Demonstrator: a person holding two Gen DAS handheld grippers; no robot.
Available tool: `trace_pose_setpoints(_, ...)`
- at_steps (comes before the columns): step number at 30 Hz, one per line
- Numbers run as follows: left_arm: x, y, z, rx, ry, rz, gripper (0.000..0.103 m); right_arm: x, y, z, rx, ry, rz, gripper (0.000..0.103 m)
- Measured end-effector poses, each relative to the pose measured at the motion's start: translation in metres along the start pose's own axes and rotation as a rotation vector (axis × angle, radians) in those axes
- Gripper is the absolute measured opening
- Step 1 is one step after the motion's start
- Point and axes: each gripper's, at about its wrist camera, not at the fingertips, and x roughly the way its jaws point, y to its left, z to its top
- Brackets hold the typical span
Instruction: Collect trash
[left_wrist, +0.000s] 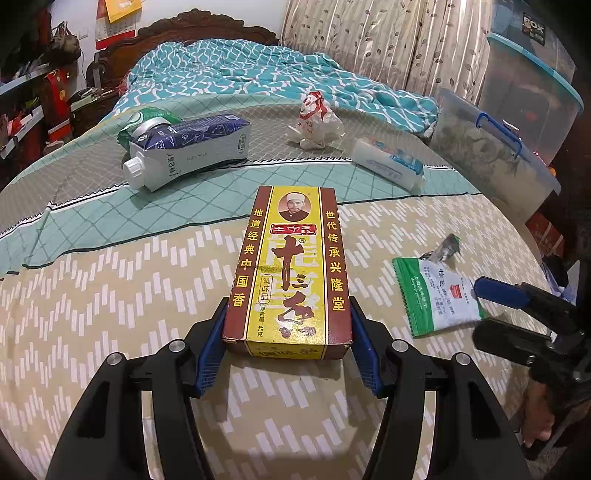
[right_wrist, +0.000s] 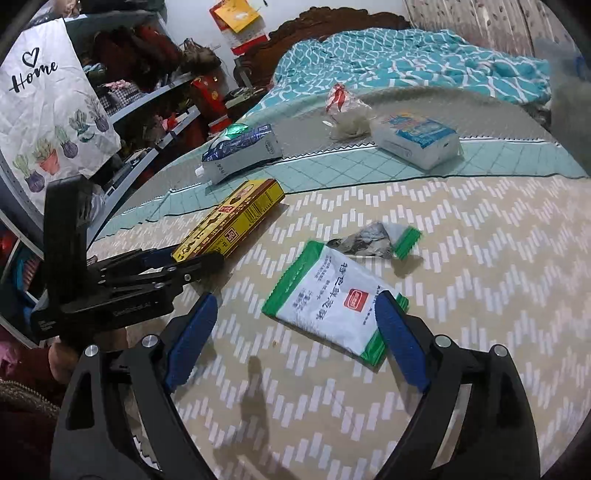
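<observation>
The left gripper (left_wrist: 288, 343) is clamped on the near end of the seasoning box (left_wrist: 291, 266), ready to lift it, while the right gripper (right_wrist: 295, 339), beside the box, stands wide apart over the green-edged sachet (right_wrist: 332, 306), with the milk carton (left_wrist: 192, 147) beyond the box on the bed (left_wrist: 92, 295).

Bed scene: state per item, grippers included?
Left gripper: shut on spice box.
Spice box: closed, flat.
Right gripper: open, empty.
Green-white sachet: torn open, flat, partly between the right jaws.
Milk carton: on its side, capped.
Tissue pack: lying flat.
</observation>
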Motion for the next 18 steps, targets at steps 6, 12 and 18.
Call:
trace_pose_setpoints(6, 0.000, 0.000, 0.000, -0.001, 0.000, -0.003, 0.057, -0.021, -0.017, 0.002, 0.100, -0.039, 0.053, 0.081)
trace_pose_setpoints(12, 0.000, 0.000, 0.000, -0.003, -0.001, -0.004, 0.057, -0.038, -0.042, -0.004, 0.193, -0.043, 0.033, 0.070)
trace_pose_setpoints(18, -0.002, 0.004, -0.001, -0.014, 0.001, -0.053, 0.056, -0.040, -0.064, -0.019, 0.306, 0.006, 0.034, 0.055)
